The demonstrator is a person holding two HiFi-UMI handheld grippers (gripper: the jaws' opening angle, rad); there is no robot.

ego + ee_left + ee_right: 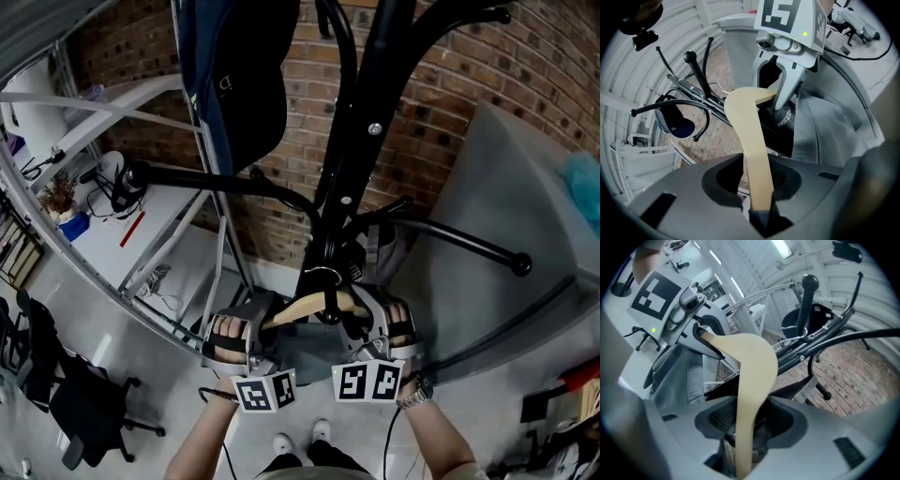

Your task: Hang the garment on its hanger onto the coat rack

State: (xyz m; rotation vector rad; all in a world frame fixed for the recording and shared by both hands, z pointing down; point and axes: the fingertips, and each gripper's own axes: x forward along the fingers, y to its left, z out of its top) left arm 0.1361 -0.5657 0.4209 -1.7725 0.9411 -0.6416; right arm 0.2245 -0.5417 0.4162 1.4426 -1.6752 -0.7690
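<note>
A pale wooden hanger (314, 307) carries a grey garment (825, 131) and hangs level just below the black coat rack (375, 122). Its wire hook (323, 274) sits at the rack's pole, among the lower arms; I cannot tell whether it rests on one. My left gripper (246, 333) is at the hanger's left arm. In the left gripper view that arm (752, 145) runs between the jaws with a dark gap beside it. My right gripper (384, 328) is at the right arm (750, 380), which passes loosely between its pads. Both grippers stand open around the wood.
A dark blue cap (675, 124) hangs on one rack arm, and a dark bag (239, 75) hangs higher up. Behind the rack is a brick wall (441, 103). A white desk (141, 225) stands left, a black office chair (80, 398) lower left.
</note>
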